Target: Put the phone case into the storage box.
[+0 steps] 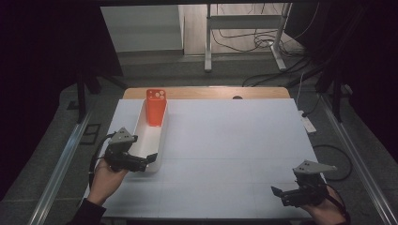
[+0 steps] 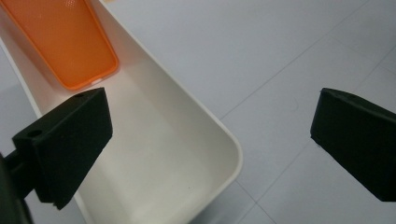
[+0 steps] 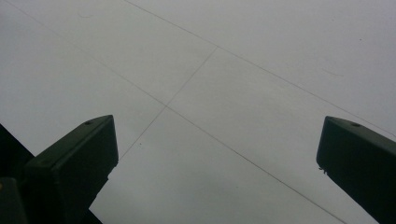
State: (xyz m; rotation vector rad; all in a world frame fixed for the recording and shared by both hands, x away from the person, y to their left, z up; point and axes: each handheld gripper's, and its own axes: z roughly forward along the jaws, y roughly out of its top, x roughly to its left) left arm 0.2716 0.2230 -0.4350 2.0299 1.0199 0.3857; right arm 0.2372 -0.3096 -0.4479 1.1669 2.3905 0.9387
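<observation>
White desk, matte, thin grid seams; long white plastic bin with rounded corners at its left; orange phone case propped at the bin's far end; left tongs spread, straddling the bin's near wall; right tongs spread over bare desk.

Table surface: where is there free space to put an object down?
The table is bare between the white tray and the right gripper. It is crowded at the left, where the left gripper meets the tray holding an orange phone case.
</observation>
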